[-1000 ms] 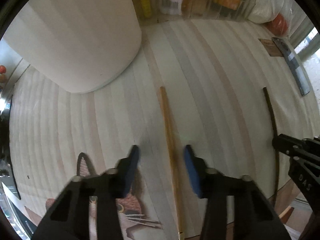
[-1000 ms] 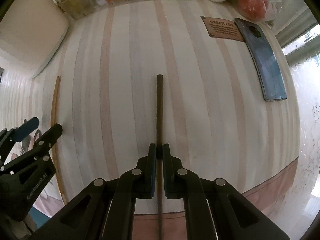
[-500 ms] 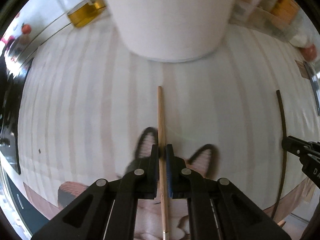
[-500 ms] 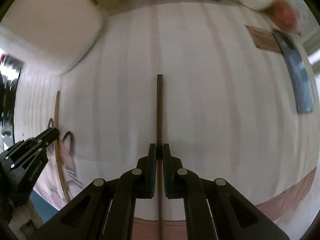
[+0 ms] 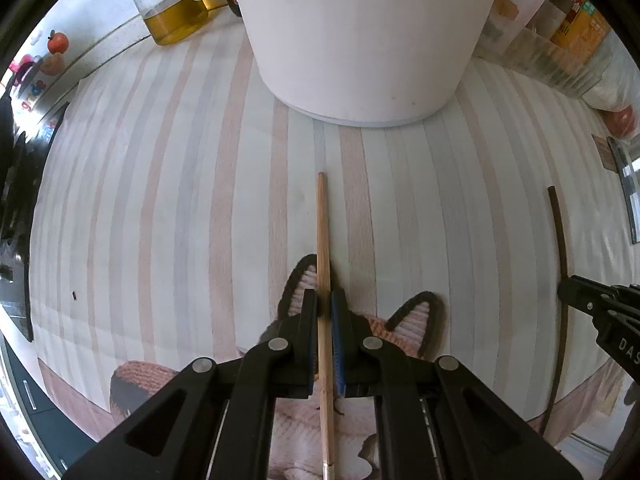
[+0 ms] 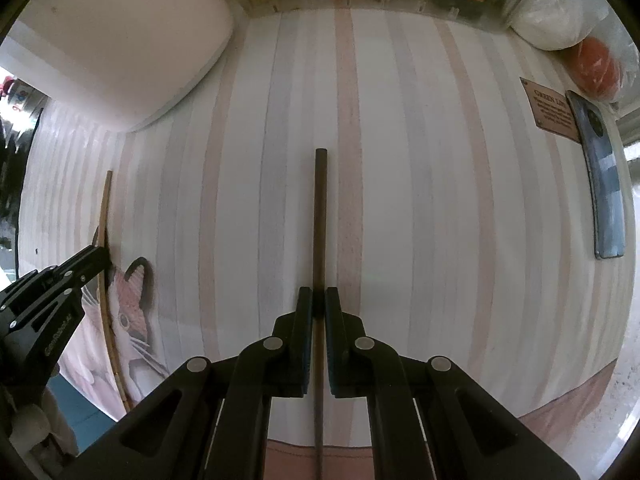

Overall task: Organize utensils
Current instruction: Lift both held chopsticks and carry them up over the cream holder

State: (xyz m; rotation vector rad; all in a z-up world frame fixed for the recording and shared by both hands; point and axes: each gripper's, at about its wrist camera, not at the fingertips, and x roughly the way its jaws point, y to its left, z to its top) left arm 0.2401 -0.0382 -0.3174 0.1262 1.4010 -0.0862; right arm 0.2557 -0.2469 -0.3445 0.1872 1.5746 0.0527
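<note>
Lying under all: striped cloth (image 5: 168,208) | white tub (image 5: 360,40) at back | left gripper (image 5: 325,308) clenched on pale chopstick (image 5: 322,220), over the cloth's cat print | right gripper (image 6: 319,304) clenched on dark chopstick (image 6: 320,216), phone (image 6: 606,192) well right

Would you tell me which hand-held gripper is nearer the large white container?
Left. The left hand-held gripper is just below the large white container; the right hand-held gripper sits farther, off to its lower right.
</note>
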